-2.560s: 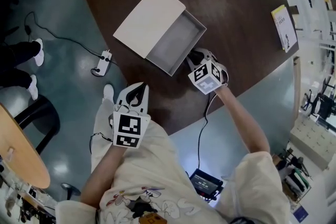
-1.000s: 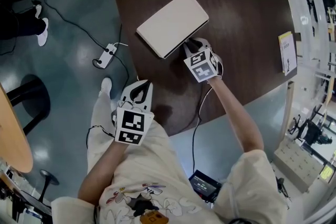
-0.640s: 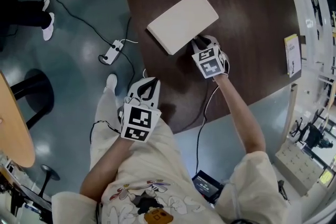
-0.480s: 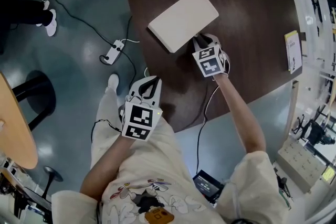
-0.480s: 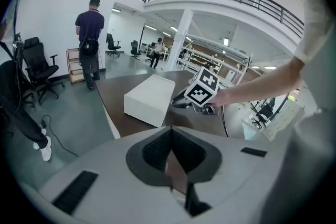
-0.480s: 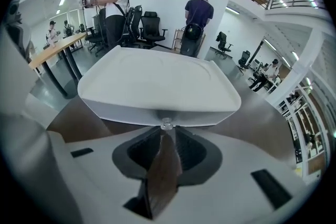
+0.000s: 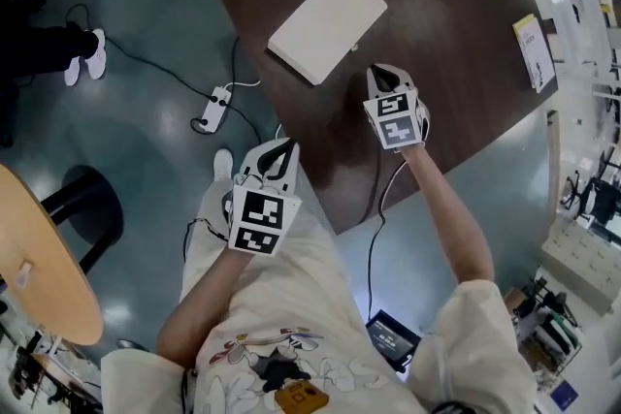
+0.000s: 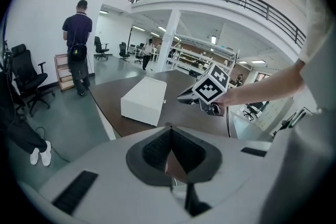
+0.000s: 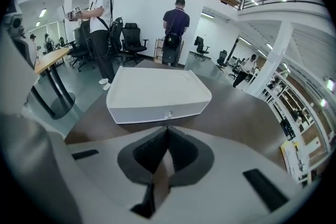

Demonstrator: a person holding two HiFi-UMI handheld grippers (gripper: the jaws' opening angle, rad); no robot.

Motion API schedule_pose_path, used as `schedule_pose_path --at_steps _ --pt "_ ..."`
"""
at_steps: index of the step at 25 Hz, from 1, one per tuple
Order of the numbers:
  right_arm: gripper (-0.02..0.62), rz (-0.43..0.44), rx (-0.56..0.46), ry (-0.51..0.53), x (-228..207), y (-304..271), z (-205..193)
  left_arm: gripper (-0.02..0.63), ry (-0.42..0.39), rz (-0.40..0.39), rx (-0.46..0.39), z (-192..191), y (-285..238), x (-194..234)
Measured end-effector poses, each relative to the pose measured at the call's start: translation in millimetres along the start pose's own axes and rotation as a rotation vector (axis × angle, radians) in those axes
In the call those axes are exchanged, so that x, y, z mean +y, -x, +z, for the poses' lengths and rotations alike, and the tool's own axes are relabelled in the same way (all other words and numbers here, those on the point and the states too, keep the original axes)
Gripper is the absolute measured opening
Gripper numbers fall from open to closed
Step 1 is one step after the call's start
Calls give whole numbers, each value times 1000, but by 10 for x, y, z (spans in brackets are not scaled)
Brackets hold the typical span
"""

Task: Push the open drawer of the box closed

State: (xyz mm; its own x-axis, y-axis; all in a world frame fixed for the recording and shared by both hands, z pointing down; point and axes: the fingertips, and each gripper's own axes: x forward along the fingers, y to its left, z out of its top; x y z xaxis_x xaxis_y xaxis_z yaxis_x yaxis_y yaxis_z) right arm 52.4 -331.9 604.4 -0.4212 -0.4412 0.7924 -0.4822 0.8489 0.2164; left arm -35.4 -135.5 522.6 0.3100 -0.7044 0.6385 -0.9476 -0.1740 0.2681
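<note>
Drawer's in: the box (image 7: 327, 24) had its tray hanging out toward me a couple of seconds back; now the front sits flush, and the knob (image 9: 168, 113) shows dead ahead of my right fingertips in the right gripper view. Right gripper (image 7: 380, 73) was up against that front a second ago and has since lifted and backed off. The box is now just ahead of its tips, not touching, with a strip of bare table (image 7: 456, 34) between. Its jaws have just snapped together with nothing between them. Left gripper (image 7: 277, 150) did no work. It's off the table edge on my near side with its jaws together too, empty, and the box is well ahead of its tips and a bit left. I'd judge the push done and the task basically finished. No gap shows along the front from here, though the far sides are out of view. Other people and chairs behind, not relevant. Next I'd just keep both grippers clear of the box.
</note>
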Motion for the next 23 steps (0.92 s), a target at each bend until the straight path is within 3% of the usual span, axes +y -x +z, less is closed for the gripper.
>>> schedule_pose_path --at_steps 4,8,12,23 --pt "6 -61 -25 -97 115 371 -19 5 -74 -54 -15 35 157 9" --pt "6 -73 -50 -220 417 852 -67 6 -84 -87 -5 -111 496 -69" --pt "6 -137 -95 -232 705 1196 -39 5 -107 -140 13 -261 708 -32" --pt "6 -124 -240 -393 1617 2145 277 6 -156 -193 -38 -74 1322 -106"
